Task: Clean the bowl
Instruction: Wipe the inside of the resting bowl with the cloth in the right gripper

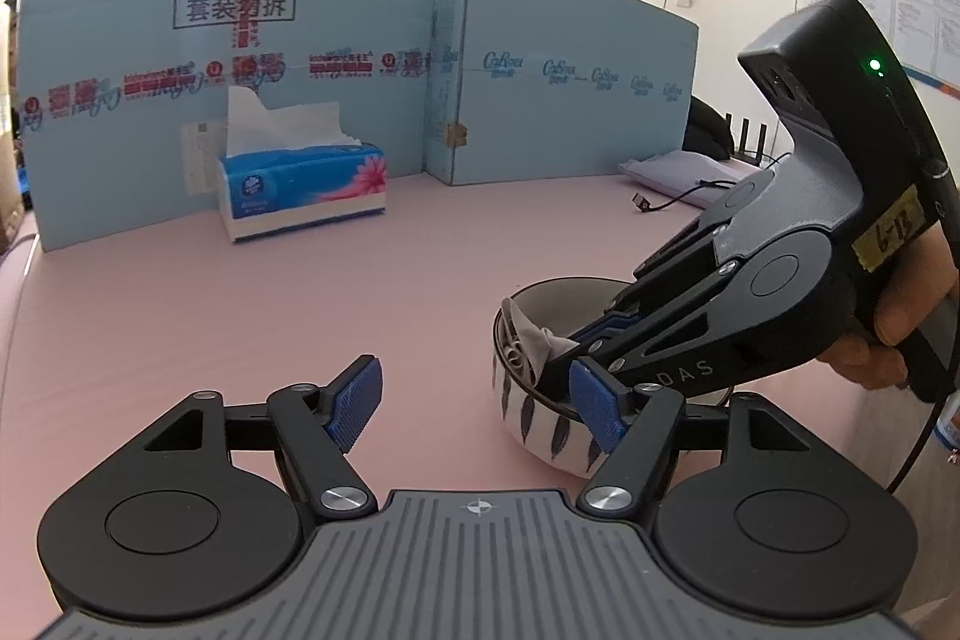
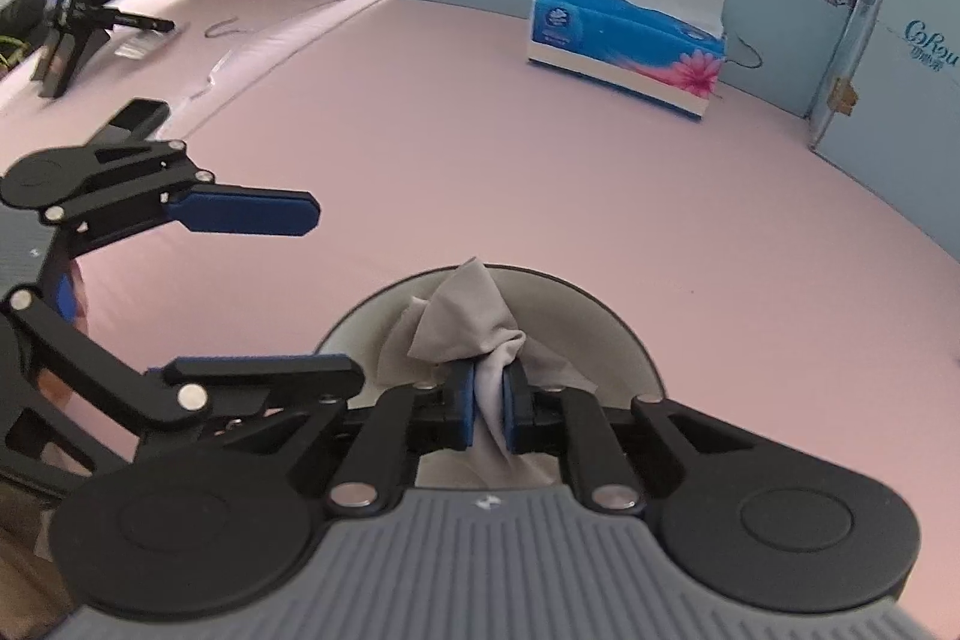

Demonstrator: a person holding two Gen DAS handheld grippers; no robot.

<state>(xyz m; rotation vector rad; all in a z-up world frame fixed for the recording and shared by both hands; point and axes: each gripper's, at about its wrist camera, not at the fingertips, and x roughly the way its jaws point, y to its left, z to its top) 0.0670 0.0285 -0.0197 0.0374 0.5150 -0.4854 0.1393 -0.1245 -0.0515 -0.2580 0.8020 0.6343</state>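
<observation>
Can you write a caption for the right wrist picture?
Right tongs pinch a grey cloth inside the bowl.

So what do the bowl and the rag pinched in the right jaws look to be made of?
Bowl: probably glazed ceramic, with a smooth white wall and painted dark leaf strokes. Rag: soft thin grey cloth, matte, creased and bunched where it is pinched; possibly microfibre.
</observation>
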